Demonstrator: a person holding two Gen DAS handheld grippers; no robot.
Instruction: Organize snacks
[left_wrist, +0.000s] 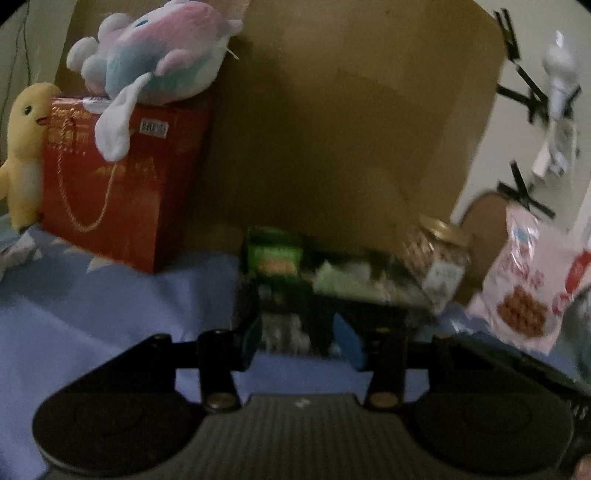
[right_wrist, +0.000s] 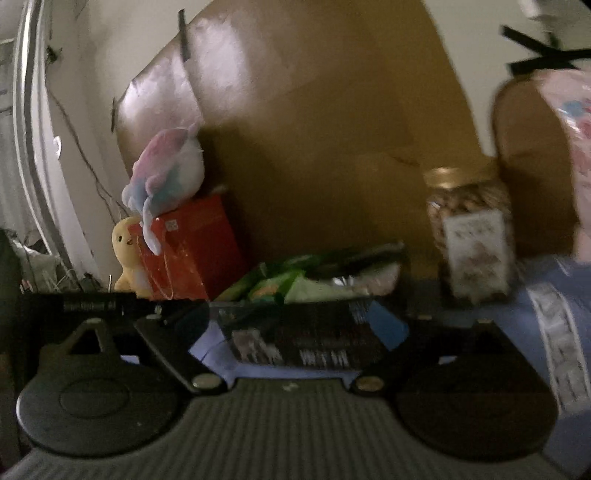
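Note:
A dark printed snack box (left_wrist: 295, 325) lies on the blue cloth (left_wrist: 110, 314), with green snack packs (left_wrist: 273, 254) just behind it. My left gripper (left_wrist: 300, 336) has its blue pads (left_wrist: 349, 339) against the box's two sides and grips it, though the picture is blurred. In the right wrist view the same dark box (right_wrist: 310, 343) sits between the wide-spread fingers of my right gripper (right_wrist: 295, 325), which is open. Behind it are the green packs (right_wrist: 277, 280). A nut jar with a gold lid (right_wrist: 469, 236) stands to the right, also seen as the jar (left_wrist: 439, 251).
A pink-and-white snack bag (left_wrist: 528, 291) leans at the far right. A red gift box (left_wrist: 122, 192) with a pastel plush (left_wrist: 155, 59) on top and a yellow plush (left_wrist: 26, 147) beside it stands back left. A brown cardboard sheet (left_wrist: 351, 110) closes off the back.

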